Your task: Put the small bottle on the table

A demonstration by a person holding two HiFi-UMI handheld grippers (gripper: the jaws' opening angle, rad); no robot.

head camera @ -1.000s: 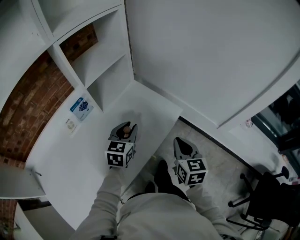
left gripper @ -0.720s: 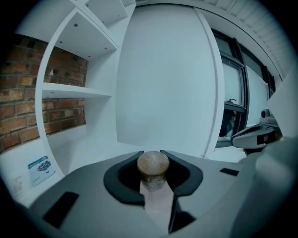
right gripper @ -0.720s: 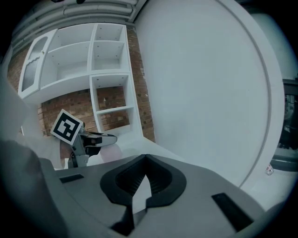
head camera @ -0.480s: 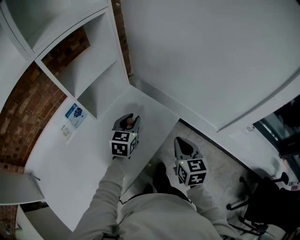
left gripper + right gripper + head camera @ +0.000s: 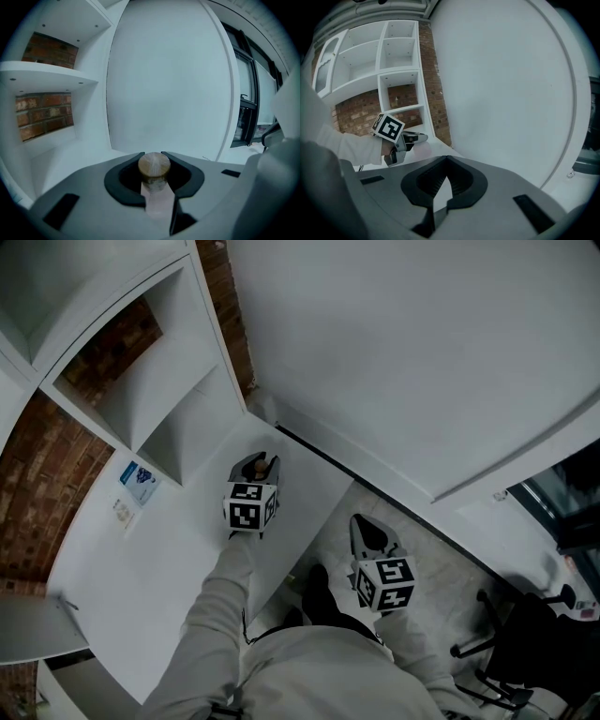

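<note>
A small clear bottle with a brown cork-like cap (image 5: 153, 168) stands upright between the jaws of my left gripper (image 5: 152, 154), which is shut on it. In the head view that gripper (image 5: 256, 465) is over the white table (image 5: 141, 559), near its far corner by the wall, and the bottle cap (image 5: 259, 466) peeks out between the fingers. I cannot tell whether the bottle's base touches the table. My right gripper (image 5: 370, 534) hangs off the table's edge over the floor. Its jaws (image 5: 446, 159) are shut with nothing in them. From the right gripper view the left gripper (image 5: 408, 139) shows at the left.
White open shelves (image 5: 141, 381) with a brick back stand at the table's far left. A plain white wall (image 5: 403, 352) rises just behind the table. A small blue label (image 5: 137, 476) lies on the table's left. A dark office chair (image 5: 525, 634) stands on the floor at right.
My left gripper has carried the bottle farther over the table toward the back wall. The right gripper has stayed where it was.
</note>
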